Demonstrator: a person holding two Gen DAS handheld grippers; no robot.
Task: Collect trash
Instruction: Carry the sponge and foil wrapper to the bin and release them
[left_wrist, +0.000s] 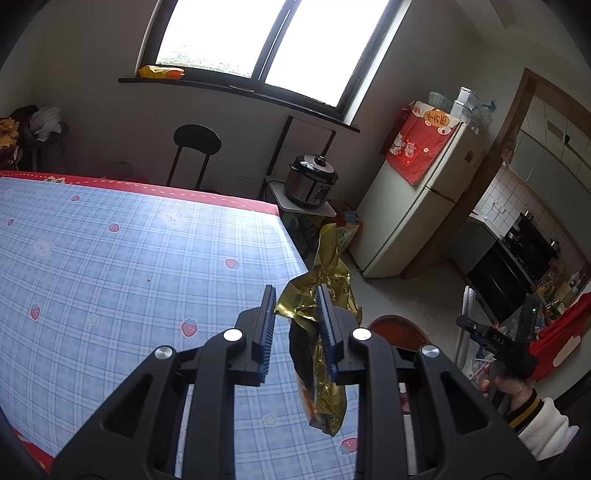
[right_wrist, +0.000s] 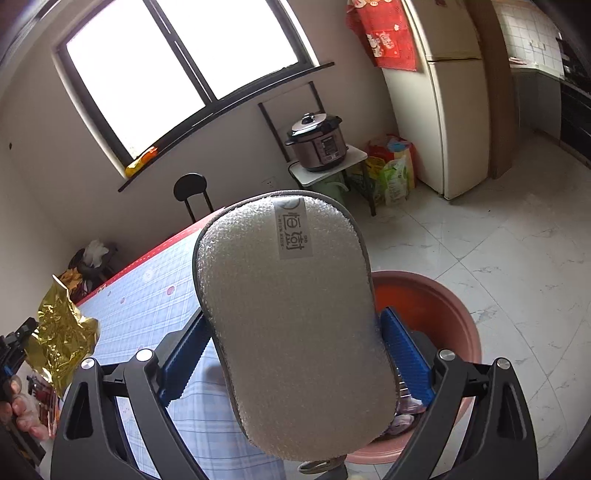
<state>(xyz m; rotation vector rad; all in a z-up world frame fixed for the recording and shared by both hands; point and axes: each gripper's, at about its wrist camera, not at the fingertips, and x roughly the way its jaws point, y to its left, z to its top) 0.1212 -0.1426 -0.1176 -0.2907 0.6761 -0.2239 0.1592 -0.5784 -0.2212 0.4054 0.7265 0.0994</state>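
My left gripper (left_wrist: 295, 295) is open over the right edge of the table (left_wrist: 129, 258). A crumpled gold foil wrapper (left_wrist: 321, 332) hangs against its right finger (left_wrist: 327, 325), over the table edge; the jaws stand apart. The wrapper also shows in the right wrist view (right_wrist: 62, 332). My right gripper (right_wrist: 295, 325) is shut on a grey-white sponge pad (right_wrist: 291, 314) and holds it upright above the table edge. A red-brown basin (right_wrist: 443, 314) with some trash in it sits on the floor just below and right of the pad; it also shows in the left wrist view (left_wrist: 399, 328).
The table has a blue plaid cloth with a red border. A black stool (left_wrist: 197, 147) stands behind it. A pressure cooker (left_wrist: 312, 181) sits on a small stand, with bags (right_wrist: 391, 173) and a fridge (left_wrist: 424, 199) beside it. White tiled floor lies at right.
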